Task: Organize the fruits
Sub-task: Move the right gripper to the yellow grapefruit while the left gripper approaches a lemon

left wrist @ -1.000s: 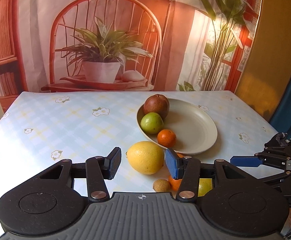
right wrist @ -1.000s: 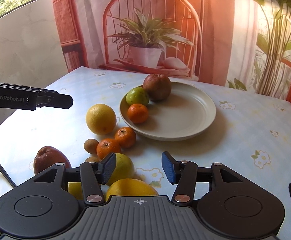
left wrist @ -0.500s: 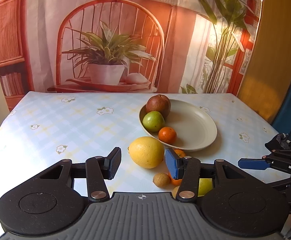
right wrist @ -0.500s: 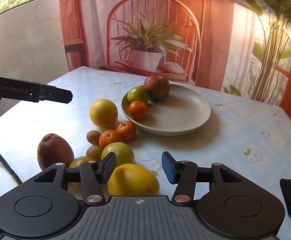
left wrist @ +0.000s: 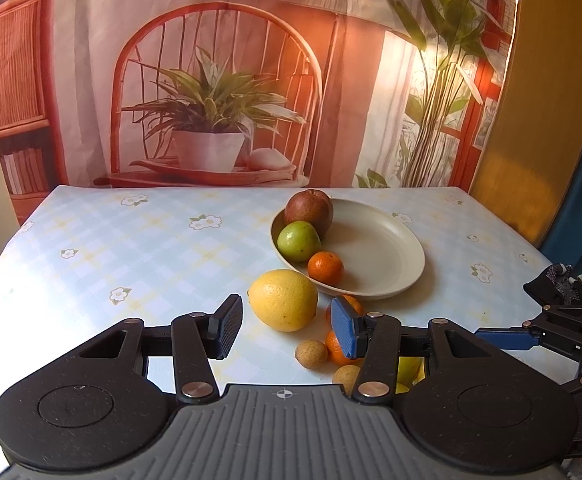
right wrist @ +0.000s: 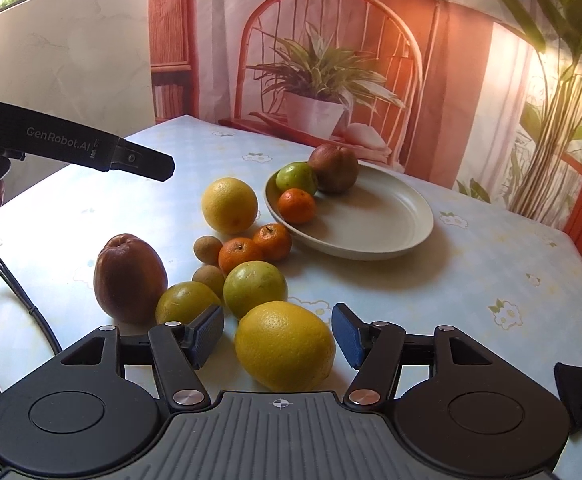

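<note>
3 fruits already on the cream plate: a brown-red one, a green one and a small orange one. Many more loose on the bench, clustered just beside the plate's near rim.

Changed over the last second: right hand-held gripper now nearer the big yellow citrus, jaws opening, pads spread to either side of it and apparently not yet pressing, where before they stood narrower and farther back from the fruit. Citrus resting on the bench at the near edge of the cluster, a green fruit just beyond it.

Left hand-held gripper unchanged, half spread and pinching nothing, hovering over the bench with a second yellow citrus just beyond its pads.

Likely meaning for the task: a grasp of the near citrus being prepared, plate as probable destination. Round, smooth skin, so risk of rolling away or squirting out if clamped off-centre.
</note>
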Demonstrator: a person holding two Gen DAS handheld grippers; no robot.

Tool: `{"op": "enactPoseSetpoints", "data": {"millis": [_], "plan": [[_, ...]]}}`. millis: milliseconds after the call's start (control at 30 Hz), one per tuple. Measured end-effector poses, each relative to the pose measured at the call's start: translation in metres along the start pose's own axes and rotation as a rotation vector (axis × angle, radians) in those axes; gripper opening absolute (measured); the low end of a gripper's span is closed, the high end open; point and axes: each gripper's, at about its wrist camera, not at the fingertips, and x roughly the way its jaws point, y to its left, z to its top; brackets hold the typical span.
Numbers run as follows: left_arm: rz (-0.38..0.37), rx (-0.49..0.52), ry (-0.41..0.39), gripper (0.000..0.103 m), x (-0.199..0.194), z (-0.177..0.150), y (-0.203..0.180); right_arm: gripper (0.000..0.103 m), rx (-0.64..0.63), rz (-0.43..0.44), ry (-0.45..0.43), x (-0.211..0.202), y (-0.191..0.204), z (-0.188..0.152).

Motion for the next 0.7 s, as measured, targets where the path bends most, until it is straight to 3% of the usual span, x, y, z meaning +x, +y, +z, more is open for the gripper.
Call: {"op": "enactPoseSetpoints", "data": {"millis": [167,267,367,700], "plan": [[-0.012,-0.004,0.005,0.052,0.000,-0.001,-0.002,0.057,-0.005,-0.009,0.018,0.000,-0.002,-0.007],[-0.024,-0.005,0.006,0.051,-0.001,-0.001,-0.002,0.047,-0.004,0.004,0.020,-0.001,-0.005,-0.009],[-0.030,-0.007,0.009,0.051,0.001,-0.001,-0.004,0.045,0.001,0.009,0.012,-0.002,-0.009,-0.012],[-0.074,0.051,0.026,0.051,0.012,0.002,-0.026,0.036,0.176,0.047,-0.050,-0.011,-0.048,-0.021]]}}
